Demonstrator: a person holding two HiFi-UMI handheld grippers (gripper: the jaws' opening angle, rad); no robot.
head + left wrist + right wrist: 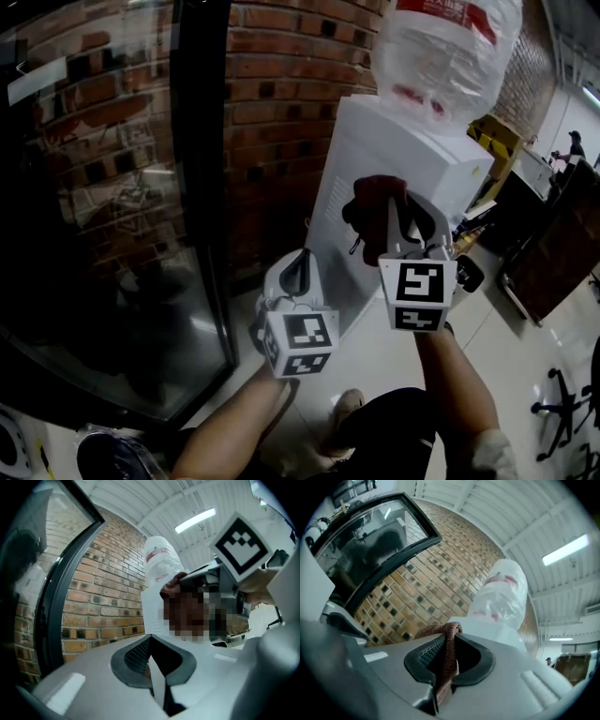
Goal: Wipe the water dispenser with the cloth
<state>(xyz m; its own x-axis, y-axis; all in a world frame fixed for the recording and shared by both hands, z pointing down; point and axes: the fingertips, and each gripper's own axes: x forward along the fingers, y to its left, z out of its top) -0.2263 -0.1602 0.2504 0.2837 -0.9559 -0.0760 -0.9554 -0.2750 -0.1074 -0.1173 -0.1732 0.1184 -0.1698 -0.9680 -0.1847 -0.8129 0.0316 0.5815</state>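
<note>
Rising ahead of both grippers is a red brick wall (281, 112), and to the left of them a dark glass panel (103, 216) in a black frame throws back dim reflections. Beneath the grippers lies a pale, glossy tiled floor (375, 366), with a wheeled office chair (562, 403) well off to the right. Overhead, the right gripper view shows a white ribbed ceiling (525, 522) with a long strip lamp (565, 550) lit.

The water dispenser (375, 159), a tall white cabinet, stands against the brick just ahead of the right gripper (398, 211), and a clear bottle (445, 47) with a red label sits upside down on its top, above that gripper.

The right gripper is raised before the dispenser's white face, its jaws nipped onto a brown cloth (446, 658). The cloth runs down through the gap between them and bunches over the tips. In the head view the bunched cloth shows against the cabinet's face, at about mid height.

The left gripper (298, 267) hangs lower, left of the right gripper and near the cabinet's left edge. Its jaws are pressed together with nothing between them.
</note>
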